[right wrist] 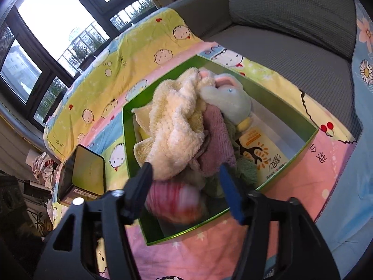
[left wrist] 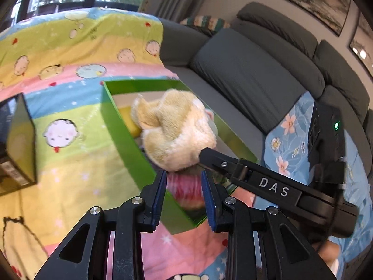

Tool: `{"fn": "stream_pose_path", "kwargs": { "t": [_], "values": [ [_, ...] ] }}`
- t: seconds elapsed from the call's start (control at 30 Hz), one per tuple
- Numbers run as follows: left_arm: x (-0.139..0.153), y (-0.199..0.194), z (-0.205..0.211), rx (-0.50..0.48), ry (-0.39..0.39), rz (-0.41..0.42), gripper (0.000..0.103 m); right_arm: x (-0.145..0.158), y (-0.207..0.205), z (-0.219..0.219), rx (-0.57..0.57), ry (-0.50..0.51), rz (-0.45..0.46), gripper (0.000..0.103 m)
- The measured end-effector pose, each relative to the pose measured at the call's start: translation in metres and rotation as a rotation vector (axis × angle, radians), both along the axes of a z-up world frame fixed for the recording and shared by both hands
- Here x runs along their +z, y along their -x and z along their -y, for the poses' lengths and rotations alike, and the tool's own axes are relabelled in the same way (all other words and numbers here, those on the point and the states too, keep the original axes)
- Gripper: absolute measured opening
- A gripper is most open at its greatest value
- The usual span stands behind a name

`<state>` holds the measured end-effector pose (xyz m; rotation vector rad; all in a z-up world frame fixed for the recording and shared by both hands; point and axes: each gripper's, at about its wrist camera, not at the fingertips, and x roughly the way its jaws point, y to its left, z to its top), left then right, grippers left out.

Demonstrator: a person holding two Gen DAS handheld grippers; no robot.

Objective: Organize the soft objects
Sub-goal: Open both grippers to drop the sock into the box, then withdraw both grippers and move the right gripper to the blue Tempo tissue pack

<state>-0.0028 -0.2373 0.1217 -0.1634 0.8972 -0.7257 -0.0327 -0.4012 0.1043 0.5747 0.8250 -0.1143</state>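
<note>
Soft toys piled in box on blanket (sofa behind), tin to its left.

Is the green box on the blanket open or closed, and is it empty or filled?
Open and filled. The green box has no lid on it, and a cream towel, a plush toy and a yellow bottle lie inside.

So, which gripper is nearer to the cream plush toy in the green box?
Right. The right gripper reaches the cream plush toy, its fingertip at the fur. The left gripper hangs above the green box, short of the toy.
</note>
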Motion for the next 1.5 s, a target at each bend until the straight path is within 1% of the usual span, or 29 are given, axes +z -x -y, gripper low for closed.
{"fn": "stream_pose_path", "kwargs": {
  "t": [0.03, 0.1, 0.17, 0.23, 0.27, 0.3, 0.33, 0.53, 0.63, 0.67, 0.77, 0.9, 1.03, 1.1, 1.2, 1.23, 1.33, 1.37, 1.43, 1.5],
  "values": [
    [0.003, 0.0, -0.006, 0.007, 0.007, 0.0, 0.03, 0.002, 0.002, 0.0, -0.004, 0.003, 0.011, 0.071],
    [0.009, 0.002, -0.021, 0.029, 0.015, 0.005, 0.03, 0.007, 0.006, -0.002, -0.008, 0.01, 0.034, 0.074],
    [0.014, 0.005, -0.038, 0.057, 0.013, 0.017, 0.037, 0.014, 0.009, -0.005, -0.007, 0.019, 0.06, 0.084],
    [0.017, 0.009, -0.055, 0.088, 0.01, 0.033, 0.056, 0.02, 0.012, -0.01, -0.002, 0.036, 0.08, 0.091],
    [0.017, 0.01, -0.063, 0.102, 0.009, 0.042, 0.061, 0.023, 0.013, -0.014, 0.004, 0.048, 0.093, 0.094],
    [0.018, 0.012, -0.074, 0.126, 0.005, 0.053, 0.068, 0.025, 0.013, -0.017, 0.007, 0.055, 0.099, 0.096],
    [0.019, 0.013, -0.084, 0.15, -0.001, 0.058, 0.07, 0.028, 0.014, -0.02, 0.01, 0.063, 0.107, 0.097],
    [0.012, 0.016, -0.15, 0.302, -0.049, 0.025, 0.071, 0.033, 0.009, -0.042, 0.043, 0.101, 0.119, 0.101],
    [0.006, 0.022, -0.189, 0.386, -0.061, 0.021, 0.071, 0.036, 0.007, -0.059, 0.072, 0.121, 0.127, 0.102],
    [0.003, 0.025, -0.204, 0.425, -0.077, 0.021, 0.071, 0.037, 0.007, -0.065, 0.081, 0.133, 0.129, 0.102],
    [-0.007, 0.033, -0.239, 0.497, -0.123, 0.01, 0.071, 0.04, 0.005, -0.086, 0.114, 0.176, 0.133, 0.102],
    [-0.022, 0.042, -0.287, 0.605, -0.133, 0.004, 0.071, 0.037, 0.0, -0.121, 0.178, 0.216, 0.144, 0.102],
    [-0.042, 0.05, -0.333, 0.728, -0.146, -0.026, 0.071, 0.024, -0.008, -0.16, 0.233, 0.249, 0.129, 0.102],
    [-0.048, 0.055, -0.354, 0.778, -0.16, -0.052, 0.071, 0.019, -0.012, -0.184, 0.308, 0.24, 0.123, 0.102],
    [-0.044, 0.063, -0.376, 0.848, -0.169, -0.032, 0.071, 0.013, -0.019, -0.224, 0.419, 0.195, 0.101, 0.102],
    [-0.043, 0.064, -0.382, 0.864, -0.165, -0.032, 0.071, 0.011, -0.023, -0.239, 0.457, 0.176, 0.093, 0.101],
    [-0.045, 0.065, -0.4, 0.89, -0.119, -0.059, 0.071, 0.007, -0.035, -0.289, 0.566, 0.13, 0.053, 0.1],
    [-0.047, 0.067, -0.407, 0.905, -0.116, -0.074, 0.071, 0.005, -0.04, -0.305, 0.6, 0.109, 0.038, 0.098],
    [-0.048, 0.066, -0.412, 0.928, -0.137, -0.086, 0.071, 0.001, -0.052, -0.337, 0.654, 0.086, 0.006, 0.094],
    [-0.048, 0.068, -0.418, 0.959, -0.159, -0.087, 0.071, -0.004, -0.064, -0.372, 0.693, 0.097, -0.024, 0.088]
  ]
}}
